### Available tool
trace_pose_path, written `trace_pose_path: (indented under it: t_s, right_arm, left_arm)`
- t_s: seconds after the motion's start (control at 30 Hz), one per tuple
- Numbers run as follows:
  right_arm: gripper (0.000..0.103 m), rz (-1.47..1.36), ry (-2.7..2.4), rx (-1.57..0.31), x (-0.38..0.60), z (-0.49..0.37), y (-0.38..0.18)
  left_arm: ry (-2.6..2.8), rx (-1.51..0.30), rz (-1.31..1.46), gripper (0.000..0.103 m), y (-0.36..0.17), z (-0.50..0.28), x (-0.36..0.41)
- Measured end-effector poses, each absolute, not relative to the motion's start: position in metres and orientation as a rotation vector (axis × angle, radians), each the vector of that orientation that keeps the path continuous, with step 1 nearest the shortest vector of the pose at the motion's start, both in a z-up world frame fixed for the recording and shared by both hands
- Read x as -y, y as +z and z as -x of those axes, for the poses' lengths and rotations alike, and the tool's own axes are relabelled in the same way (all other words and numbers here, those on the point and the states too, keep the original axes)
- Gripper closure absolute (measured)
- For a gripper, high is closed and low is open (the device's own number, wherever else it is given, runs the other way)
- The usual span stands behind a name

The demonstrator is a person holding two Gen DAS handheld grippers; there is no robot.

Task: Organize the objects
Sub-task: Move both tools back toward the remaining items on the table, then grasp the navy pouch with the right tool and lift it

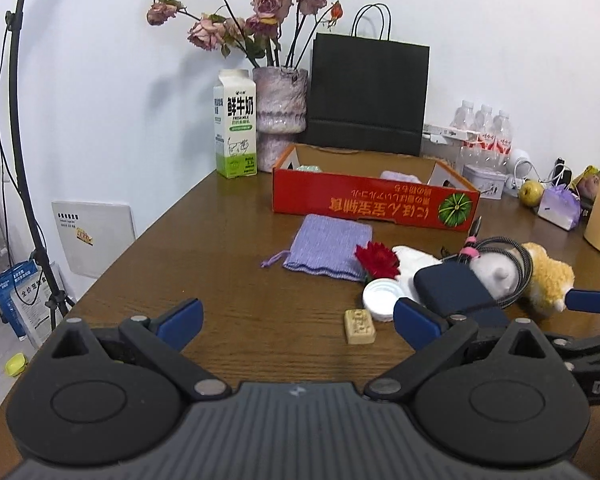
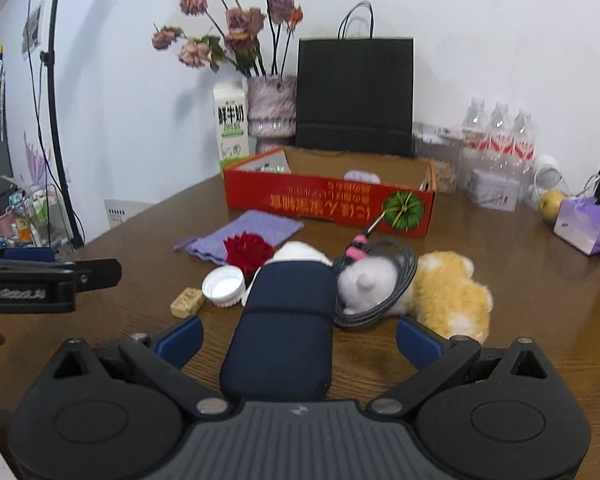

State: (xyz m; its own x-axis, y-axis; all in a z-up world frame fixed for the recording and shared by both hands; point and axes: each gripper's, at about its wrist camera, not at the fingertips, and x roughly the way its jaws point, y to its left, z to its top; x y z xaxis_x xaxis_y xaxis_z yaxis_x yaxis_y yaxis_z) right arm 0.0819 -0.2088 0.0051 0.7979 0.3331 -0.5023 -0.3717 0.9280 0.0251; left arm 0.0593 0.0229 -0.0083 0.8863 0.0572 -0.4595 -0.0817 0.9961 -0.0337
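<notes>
A red cardboard box [image 1: 374,203] [image 2: 328,204] lies open at the back of the brown table. In front of it lie a purple knitted pouch [image 1: 328,250] [image 2: 246,234], a red flower [image 1: 378,260] [image 2: 247,250], a white cap [image 1: 380,294] [image 2: 223,284], a small tan block [image 1: 359,326] [image 2: 187,301], a dark blue case [image 1: 452,290] [image 2: 284,328], a coiled cable [image 1: 516,268] [image 2: 384,280] and a yellow-white plush toy [image 1: 548,280] [image 2: 444,288]. My left gripper [image 1: 296,322] is open above bare table, left of the block. My right gripper [image 2: 298,338] is open, its fingers either side of the blue case.
A milk carton [image 1: 236,124], a vase of dried roses [image 1: 280,116], a black paper bag [image 1: 366,94] and water bottles [image 1: 486,128] line the back wall. A tin, an apple [image 1: 531,192] and a purple packet [image 1: 560,204] sit at the right. The table's left edge drops to the floor.
</notes>
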Motion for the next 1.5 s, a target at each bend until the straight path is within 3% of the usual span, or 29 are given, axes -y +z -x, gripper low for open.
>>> trace_pose_path:
  t_s: [0.43,0.67,1.0,1.5]
  right_arm:
    - [0.001,0.103,0.368,-0.662,0.172,-0.132,-0.021]
    - [0.009,0.090,0.364,-0.697,0.165,-0.148,-0.027]
    - [0.032,0.114,0.338,-0.684,0.163,-0.149,-0.030]
    - [0.040,0.137,0.356,-0.579,0.165,-0.134,-0.027]
  left_arm:
    - [0.096,-0.493,0.055,0.000,-0.015,-0.070,-0.048]
    - [0.092,-0.499,0.061,0.000,-0.017,-0.075,-0.052]
    - [0.092,-0.507,0.064,0.000,-0.019,-0.077,-0.053]
    - [0.109,-0.506,0.066,0.000,-0.018,-0.071,-0.052]
